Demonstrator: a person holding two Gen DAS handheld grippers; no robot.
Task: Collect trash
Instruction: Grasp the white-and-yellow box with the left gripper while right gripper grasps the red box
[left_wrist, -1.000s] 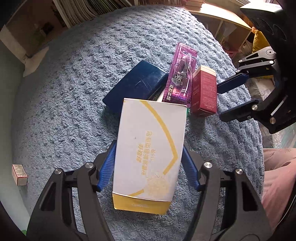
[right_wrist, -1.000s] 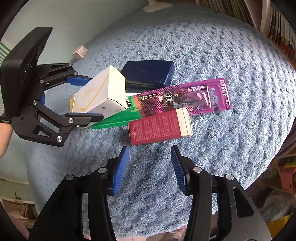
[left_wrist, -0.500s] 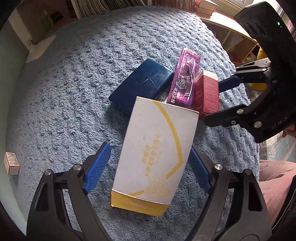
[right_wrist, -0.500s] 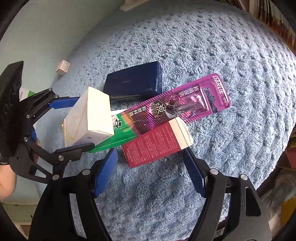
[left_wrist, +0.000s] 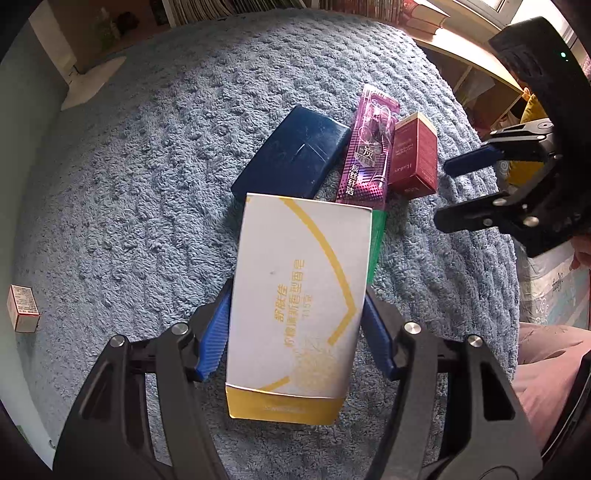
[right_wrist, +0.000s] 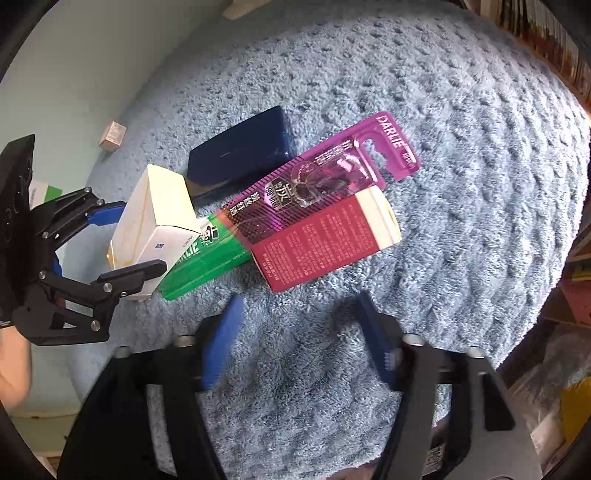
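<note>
A: Plainly, the white and yellow box (left_wrist: 299, 302) is the piece of trash being taken first. It is held between the blue pads (left_wrist: 212, 339) of the left gripper (left_wrist: 295, 332), whose jaws have just been closing and are now pressed against its two long sides.

B: Why is it gripped across the narrow width?

A: That width is judged to fit the jaws; the length would not. The box is seen tilted, its far end resting on the green carton (right_wrist: 207, 258), so a grip low on the near end is likely chosen to keep the pads clear of the pile.

B: And the rest of the pile?

A: The purple toothbrush pack (right_wrist: 325, 177) is laid across the green carton and touches the red box (right_wrist: 325, 240) just beside it. The dark blue case (right_wrist: 240, 155) is set behind them, partly covered by the white box. All of it is spread on the blue rug (left_wrist: 129, 166). A small box (left_wrist: 23, 308) is left well apart at the rug's edge.

B: What is being done by the right gripper (right_wrist: 299, 332)?

A: Its jaws have just been opening and are spread wide, with nothing between them. It is held just short of the red box, presumably so that box can be straddled next.
</note>
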